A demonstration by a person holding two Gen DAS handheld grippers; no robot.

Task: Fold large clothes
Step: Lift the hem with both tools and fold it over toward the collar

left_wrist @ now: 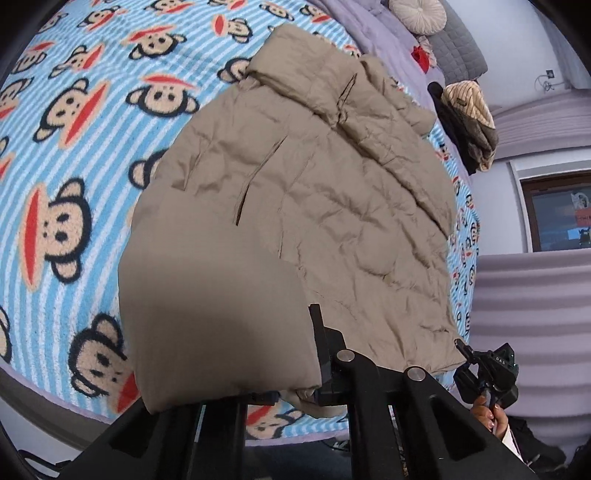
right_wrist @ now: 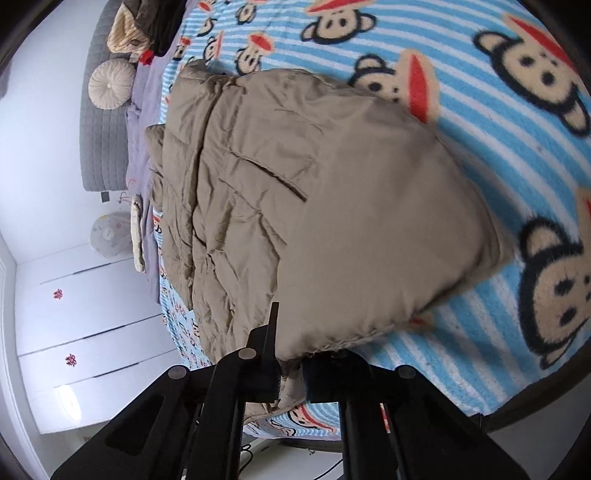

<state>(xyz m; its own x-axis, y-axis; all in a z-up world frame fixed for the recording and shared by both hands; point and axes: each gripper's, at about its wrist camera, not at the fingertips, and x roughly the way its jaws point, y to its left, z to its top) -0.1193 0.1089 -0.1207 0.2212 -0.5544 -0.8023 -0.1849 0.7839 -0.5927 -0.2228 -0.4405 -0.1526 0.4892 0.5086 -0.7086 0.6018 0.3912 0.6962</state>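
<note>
A large beige quilted puffer jacket [left_wrist: 295,192] lies on a bed with a blue-striped monkey-print blanket [left_wrist: 74,147]. My left gripper [left_wrist: 295,391] is shut on the jacket's near hem, and a fold of the fabric drapes over its left finger. My right gripper shows in the left wrist view [left_wrist: 465,354] at the hem's right corner. In the right wrist view the right gripper [right_wrist: 291,373] is shut on the jacket [right_wrist: 314,206] hem, lifted a little off the blanket [right_wrist: 498,129].
A pile of folded clothes [left_wrist: 469,122] and a round cushion [left_wrist: 417,14] sit at the head of the bed with a grey headboard [right_wrist: 99,110]. White cupboard doors [right_wrist: 92,314] stand beside the bed. A window [left_wrist: 557,218] lies to the right.
</note>
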